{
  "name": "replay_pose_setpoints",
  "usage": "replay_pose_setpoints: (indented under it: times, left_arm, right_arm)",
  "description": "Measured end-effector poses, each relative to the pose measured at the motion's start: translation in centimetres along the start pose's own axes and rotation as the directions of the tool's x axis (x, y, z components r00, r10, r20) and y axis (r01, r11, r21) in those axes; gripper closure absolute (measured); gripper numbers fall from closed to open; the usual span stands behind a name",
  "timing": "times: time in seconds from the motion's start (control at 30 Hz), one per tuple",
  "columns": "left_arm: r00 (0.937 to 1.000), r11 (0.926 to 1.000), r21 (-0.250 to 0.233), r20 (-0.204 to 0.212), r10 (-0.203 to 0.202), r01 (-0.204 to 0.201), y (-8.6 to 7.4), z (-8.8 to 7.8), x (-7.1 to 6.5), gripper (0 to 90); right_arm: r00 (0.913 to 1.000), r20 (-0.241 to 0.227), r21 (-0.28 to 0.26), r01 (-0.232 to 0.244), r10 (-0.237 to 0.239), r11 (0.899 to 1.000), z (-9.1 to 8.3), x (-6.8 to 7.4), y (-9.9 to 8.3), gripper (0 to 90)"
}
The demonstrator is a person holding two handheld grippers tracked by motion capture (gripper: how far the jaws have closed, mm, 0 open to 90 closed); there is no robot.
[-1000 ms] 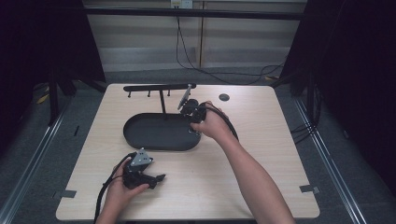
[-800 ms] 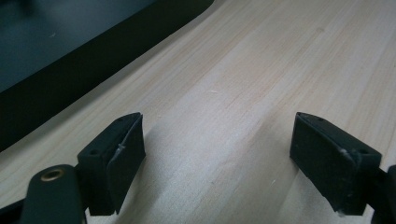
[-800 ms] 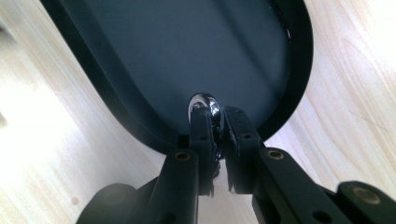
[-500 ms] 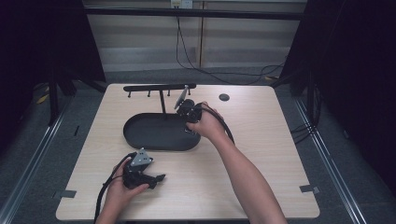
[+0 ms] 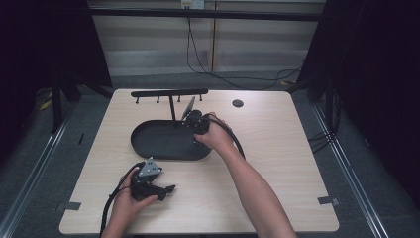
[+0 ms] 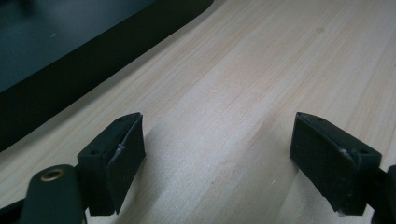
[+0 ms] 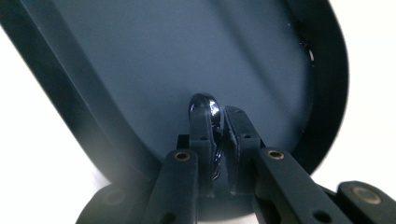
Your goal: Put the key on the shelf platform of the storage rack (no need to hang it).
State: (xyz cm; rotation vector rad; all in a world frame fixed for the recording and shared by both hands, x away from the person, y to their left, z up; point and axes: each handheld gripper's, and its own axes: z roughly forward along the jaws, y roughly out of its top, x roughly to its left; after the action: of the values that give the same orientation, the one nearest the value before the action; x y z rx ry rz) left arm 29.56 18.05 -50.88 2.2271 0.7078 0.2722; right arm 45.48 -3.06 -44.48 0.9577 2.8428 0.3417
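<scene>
A black oval tray [image 5: 148, 148] lies mid-table, and behind it stands a black rack [image 5: 168, 92] with small hooks. My right gripper [image 5: 192, 119] hangs over the tray's far right end, shut on a slim shiny utensil [image 5: 188, 105] whose silvery end sticks up toward the rack. In the right gripper view the jaws [image 7: 217, 114] pinch the utensil's rounded glossy end [image 7: 205, 103] above the tray floor [image 7: 322, 70]. My left gripper [image 5: 170, 189] rests on the table near the front left. Its jaws [image 6: 217, 154] stand wide open with bare wood between them, the tray's edge [image 6: 56, 60] beyond.
A small dark round disc [image 5: 237, 103] sits on the tabletop at the back right. Cables trail from both grippers across the wood. Dark curtains and floor rails flank the table on both sides.
My right gripper has sunk a little and shifted slightly left over the tray's end, still holding the utensil. The left gripper has stayed where it was.
</scene>
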Motion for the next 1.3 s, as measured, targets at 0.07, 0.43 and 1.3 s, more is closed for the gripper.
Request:
replay_pose_setpoints:
  times: [0.07, 0.43, 1.3]
  left_arm:
    - [1.0000, 1.0000, 0.000, -0.001, 0.001, -0.001, 0.0, 0.0, 0.0, 17.7]
    - [1.0000, 1.0000, 0.000, -0.002, 0.002, -0.002, 0.0, 0.0, 0.0, 17.6]
    - [1.0000, 1.0000, 0.000, -0.001, 0.001, -0.001, 0.0, 0.0, 0.0, 17.6]
  right_arm:
    - [1.0000, -0.004, -0.002, -0.004, 0.004, 1.000, 0.4, 0.1, 0.0, 82.7]
    - [0.9999, -0.001, 0.027, 0.016, -0.016, 0.999, 1.6, 0.3, 0.3, 82.5]
    - [1.0000, 0.002, 0.010, 0.005, -0.005, 1.000, 1.8, 0.1, 0.3, 81.6]
